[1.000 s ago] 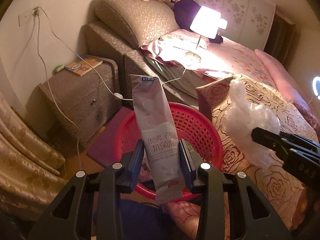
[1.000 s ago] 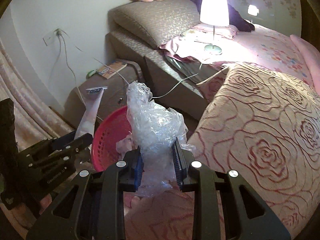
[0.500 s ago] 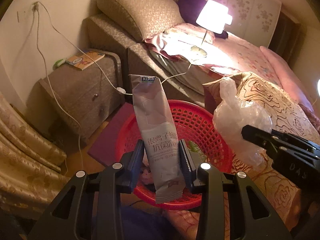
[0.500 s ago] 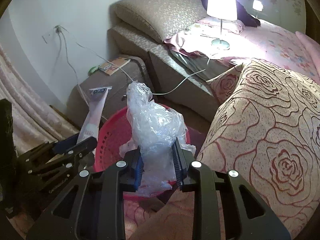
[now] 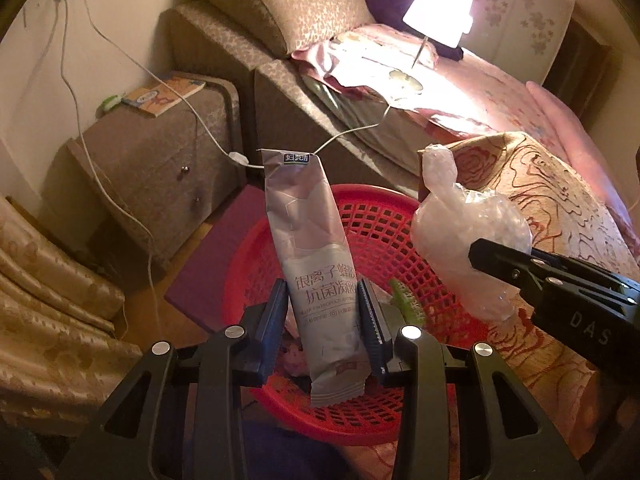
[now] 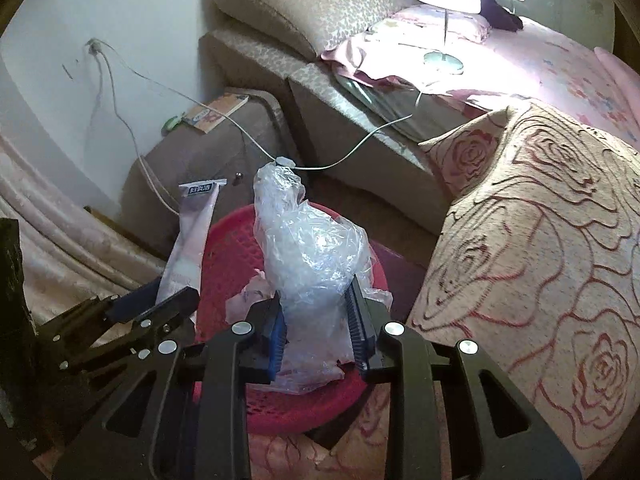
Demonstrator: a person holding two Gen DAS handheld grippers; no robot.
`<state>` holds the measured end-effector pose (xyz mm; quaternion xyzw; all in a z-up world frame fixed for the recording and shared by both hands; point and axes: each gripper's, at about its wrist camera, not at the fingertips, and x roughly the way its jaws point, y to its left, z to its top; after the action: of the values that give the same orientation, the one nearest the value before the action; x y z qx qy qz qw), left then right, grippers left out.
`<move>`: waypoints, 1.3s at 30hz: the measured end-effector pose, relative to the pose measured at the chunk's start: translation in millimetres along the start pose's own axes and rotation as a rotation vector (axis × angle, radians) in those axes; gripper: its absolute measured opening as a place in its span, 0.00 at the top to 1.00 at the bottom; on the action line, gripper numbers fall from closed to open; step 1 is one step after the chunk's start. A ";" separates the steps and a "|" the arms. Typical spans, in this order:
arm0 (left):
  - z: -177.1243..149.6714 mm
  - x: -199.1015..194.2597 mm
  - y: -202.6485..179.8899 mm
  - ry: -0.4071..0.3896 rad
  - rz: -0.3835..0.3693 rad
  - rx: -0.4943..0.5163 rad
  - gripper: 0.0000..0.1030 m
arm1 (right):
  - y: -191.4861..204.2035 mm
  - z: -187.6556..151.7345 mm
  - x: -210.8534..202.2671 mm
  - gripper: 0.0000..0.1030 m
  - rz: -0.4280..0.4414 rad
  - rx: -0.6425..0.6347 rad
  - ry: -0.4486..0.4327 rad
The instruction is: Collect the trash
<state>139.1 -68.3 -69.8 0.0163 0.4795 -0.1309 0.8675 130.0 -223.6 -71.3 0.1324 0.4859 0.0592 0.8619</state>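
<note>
Left gripper [image 5: 324,312] pinches a grey wrapper [image 5: 312,248] upright, right gripper [image 6: 316,320] clamps crumpled clear plastic [image 6: 312,252], both over the red basket [image 5: 384,228].

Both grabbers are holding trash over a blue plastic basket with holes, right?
Not quite. The plastic basket with holes is red, not blue, as the left wrist view shows. The left gripper holds a long grey packet; the right gripper holds crumpled clear plastic.

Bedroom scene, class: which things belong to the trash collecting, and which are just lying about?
Part of the job:
- silver wrapper, in left gripper
- crumpled clear plastic, in right gripper
- red basket

Lying about:
- lamp
- booklet
- white cable
</note>
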 end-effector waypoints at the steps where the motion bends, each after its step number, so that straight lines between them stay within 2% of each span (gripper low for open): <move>1: 0.4 0.8 0.5 0.001 0.000 -0.002 0.67 | 0.2 1.5 2.3 0.74 0.003 0.004 0.003; 4: 1.7 2.7 1.2 0.006 -0.004 -0.005 0.65 | -0.2 3.9 5.9 0.71 0.016 0.017 0.007; 6: 2.1 3.5 1.6 0.008 -0.012 -0.002 0.61 | -2.9 5.5 7.2 0.56 0.028 0.038 0.004; 8: 2.7 4.4 1.5 0.011 -0.022 0.000 0.59 | -2.7 7.5 7.3 0.51 0.047 0.046 -0.005; 9: 2.6 5.5 1.8 0.020 -0.028 -0.002 0.56 | -1.7 7.9 6.4 0.48 0.046 0.043 -0.011; 10: 2.7 6.5 2.8 0.028 -0.034 -0.010 0.46 | -1.1 7.8 5.0 0.46 0.044 0.043 -0.018; 12: 2.3 4.5 6.1 0.018 -0.033 -0.027 0.36 | -2.1 7.3 1.7 0.40 0.041 0.053 -0.027; 16: 1.8 -2.0 9.7 -0.001 -0.024 -0.043 0.31 | -11.4 4.7 -7.4 0.34 0.041 0.094 -0.040; 20: 0.7 -11.3 11.5 -0.025 -0.009 -0.051 0.28 | -19.3 -1.2 -18.6 0.26 0.025 0.118 -0.060; 26: -3.8 -29.8 4.1 -0.075 0.011 -0.024 0.26 | -17.6 -16.4 -46.5 0.13 -0.044 0.094 -0.131; 31: -9.5 -50.6 -2.7 -0.137 0.032 0.013 0.23 | -7.0 -32.3 -71.9 0.11 -0.086 0.033 -0.189; 33: -12.4 -58.3 -3.8 -0.157 0.036 0.022 0.22 | -2.6 -39.8 -81.7 0.07 -0.099 0.014 -0.217; 39: -24.9 -82.2 -7.7 -0.214 0.060 0.048 0.21 | 9.2 -57.7 -106.9 0.07 -0.106 -0.026 -0.288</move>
<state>75.0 -54.5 -13.7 0.0372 0.3802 -0.1174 0.9166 25.4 -229.6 -9.2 0.1028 0.3627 0.0003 0.9262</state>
